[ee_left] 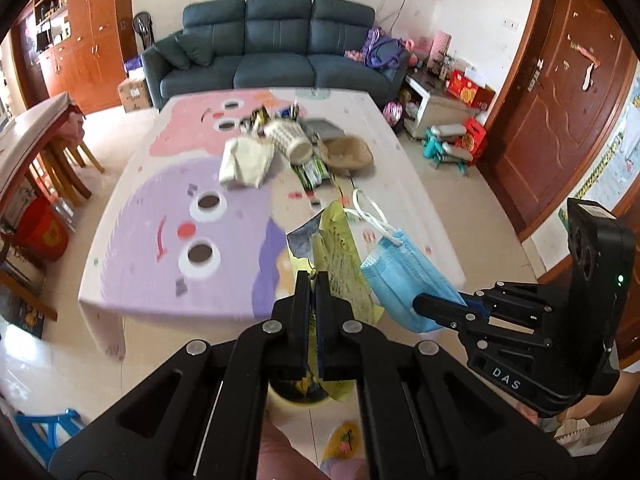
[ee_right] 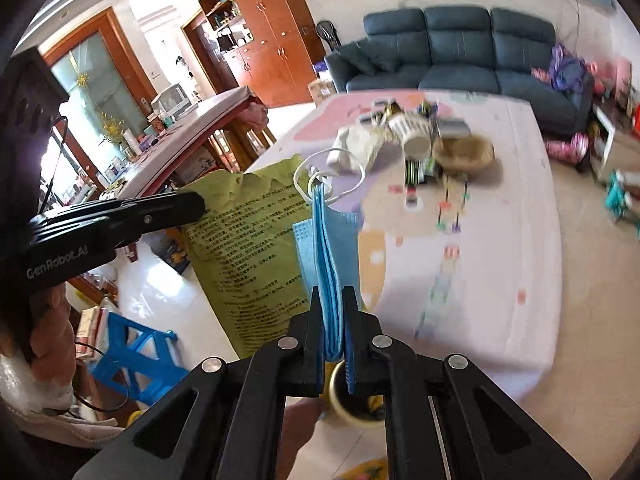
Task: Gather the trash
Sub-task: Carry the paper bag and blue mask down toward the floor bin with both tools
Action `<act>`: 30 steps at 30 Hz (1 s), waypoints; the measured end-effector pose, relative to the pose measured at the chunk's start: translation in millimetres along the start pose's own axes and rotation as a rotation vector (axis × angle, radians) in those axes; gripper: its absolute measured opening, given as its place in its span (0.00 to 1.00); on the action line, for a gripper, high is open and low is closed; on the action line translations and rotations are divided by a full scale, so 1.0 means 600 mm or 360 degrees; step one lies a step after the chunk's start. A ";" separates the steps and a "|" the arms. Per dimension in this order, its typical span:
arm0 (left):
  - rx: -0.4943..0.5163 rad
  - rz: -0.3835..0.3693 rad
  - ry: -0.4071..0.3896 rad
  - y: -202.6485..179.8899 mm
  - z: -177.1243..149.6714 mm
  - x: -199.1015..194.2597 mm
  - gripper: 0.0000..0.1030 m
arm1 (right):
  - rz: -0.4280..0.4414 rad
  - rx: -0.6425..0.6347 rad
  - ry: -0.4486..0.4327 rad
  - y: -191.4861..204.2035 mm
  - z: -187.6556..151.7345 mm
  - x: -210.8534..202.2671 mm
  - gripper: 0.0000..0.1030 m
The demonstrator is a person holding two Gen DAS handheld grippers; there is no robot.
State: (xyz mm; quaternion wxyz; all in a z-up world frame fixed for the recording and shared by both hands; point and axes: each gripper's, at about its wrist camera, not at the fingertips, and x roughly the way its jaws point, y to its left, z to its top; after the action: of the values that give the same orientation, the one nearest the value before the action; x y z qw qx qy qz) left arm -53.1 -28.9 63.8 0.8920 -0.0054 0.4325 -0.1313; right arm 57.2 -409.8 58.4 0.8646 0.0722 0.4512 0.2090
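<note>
My left gripper [ee_left: 313, 276] is shut on a crumpled yellow-green printed wrapper [ee_left: 340, 264], held in the air off the table's near edge. Just to its right, my right gripper [ee_left: 420, 304] is shut on a folded blue face mask [ee_left: 404, 272] with white ear loops. In the right wrist view the mask [ee_right: 330, 256] hangs between the right gripper's [ee_right: 334, 292] fingers, beside the wrapper [ee_right: 248, 248] in the left gripper [ee_right: 198, 204]. A yellow-rimmed bin [ee_left: 296, 396] [ee_right: 336, 400] sits on the floor below both. More trash lies on the table: a paper cup [ee_left: 288, 138], a white tissue [ee_left: 246, 162], green packets [ee_left: 314, 174].
A low table [ee_left: 160, 208] with a pastel cartoon cloth fills the middle. A blue sofa [ee_left: 276, 48] stands behind it and a wooden dining table [ee_left: 24, 136] to the left. A blue plastic stool [ee_right: 136, 356] is on the floor at near left. Toys and boxes [ee_left: 456, 140] crowd the right.
</note>
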 end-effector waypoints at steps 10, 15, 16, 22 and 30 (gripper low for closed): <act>0.0052 0.0057 0.0178 -0.031 -0.108 -0.011 0.00 | 0.0100 0.0099 0.0083 0.014 -0.112 -0.019 0.07; 0.0048 0.0008 0.0228 -0.029 -0.137 0.012 0.00 | 0.0109 0.0147 0.0127 0.016 -0.136 -0.009 0.07; 0.0047 0.0000 0.0233 -0.026 -0.136 0.021 0.00 | 0.0103 0.0154 0.0144 0.017 -0.143 -0.004 0.07; 0.0045 -0.0064 0.0291 -0.017 -0.174 0.072 0.00 | 0.0024 0.0244 0.0252 0.008 -0.177 0.050 0.07; -0.0003 -0.0073 0.0449 0.006 -0.273 0.235 0.00 | -0.0099 0.0558 0.0396 -0.050 -0.290 0.180 0.07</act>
State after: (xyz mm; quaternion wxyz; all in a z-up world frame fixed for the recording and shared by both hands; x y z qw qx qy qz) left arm -95.7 -42.0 -147.8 0.8192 0.0023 0.5534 -0.1507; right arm -20.4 -402.1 -133.5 0.7825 0.1811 0.5858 0.1080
